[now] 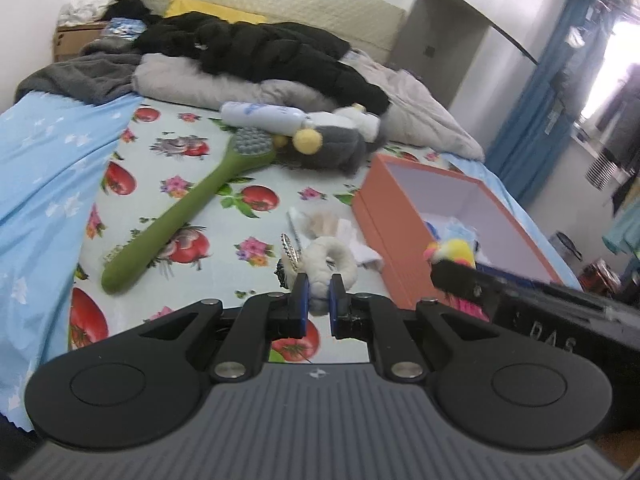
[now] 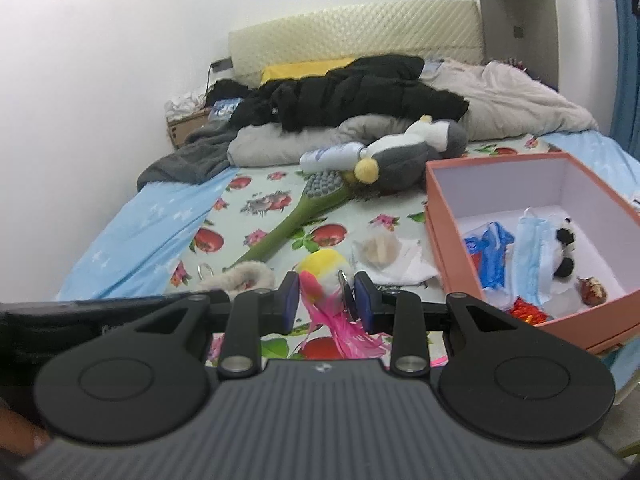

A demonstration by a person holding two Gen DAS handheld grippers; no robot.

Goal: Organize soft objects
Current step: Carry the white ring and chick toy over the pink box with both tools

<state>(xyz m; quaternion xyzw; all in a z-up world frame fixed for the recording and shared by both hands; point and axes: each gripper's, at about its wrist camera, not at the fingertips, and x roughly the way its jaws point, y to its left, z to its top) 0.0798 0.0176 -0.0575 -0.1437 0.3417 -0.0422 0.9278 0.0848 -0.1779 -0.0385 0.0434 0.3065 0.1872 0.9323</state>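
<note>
left tool (image 1: 319, 292) clamps a cream fluffy keychain (image 1: 330, 258); right tool (image 2: 327, 294) grips a yellow-pink plush toy (image 2: 324, 272). both hang above the bed (image 2: 256, 216), orange box (image 2: 452, 236) at three o'clock.

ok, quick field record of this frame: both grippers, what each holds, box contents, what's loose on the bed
left gripper: shut on white fuzzy ring toy with keychain
right gripper: shut on yellow-pink fluffy toy
box: orange box, open, on the bed beside both grippers
box contents: blue face mask, panda plush, blue-red item, small red pieces
loose on bed: green long-handled brush, grey penguin plush, white bottle, white tissue pile
bedding: fruit-print sheet; black jacket on grey blanket at the headboard end
</note>
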